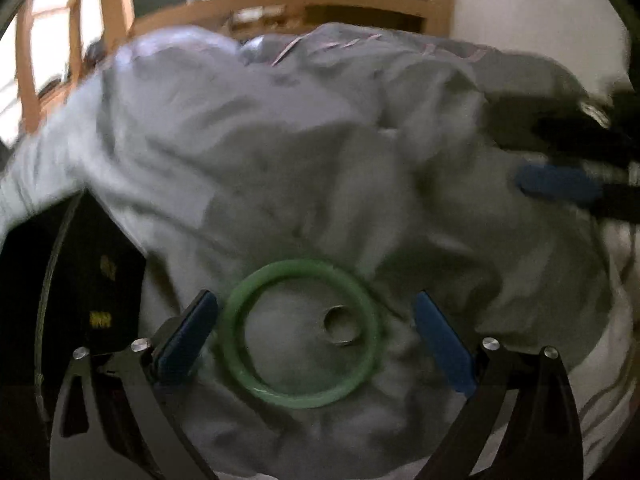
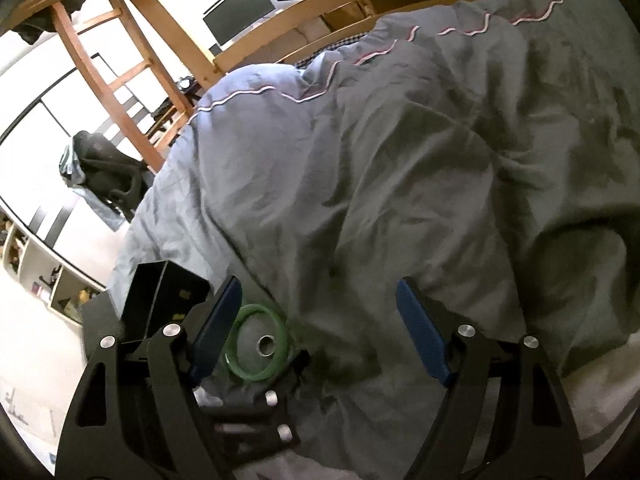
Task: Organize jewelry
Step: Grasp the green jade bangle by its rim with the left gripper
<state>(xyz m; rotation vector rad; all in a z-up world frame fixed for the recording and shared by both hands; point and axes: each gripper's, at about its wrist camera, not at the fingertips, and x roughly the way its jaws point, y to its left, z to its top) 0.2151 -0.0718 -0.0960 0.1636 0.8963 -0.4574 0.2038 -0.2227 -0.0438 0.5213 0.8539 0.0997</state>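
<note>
Left gripper (image 1: 316,340) open (blurred) | one green bangle (image 1: 298,332) | one silver ring (image 1: 340,326)

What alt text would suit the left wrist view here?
The open left gripper straddles a green bangle lying on a rumpled grey duvet, with a small silver ring inside the bangle. A black box sits at left; the image is motion-blurred.

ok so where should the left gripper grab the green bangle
Grip the green bangle across its near-left rim, coming from above: it lies flat on the grey duvet, so one finger goes inside, clear of the silver ring, as the open left gripper straddles it.
</note>
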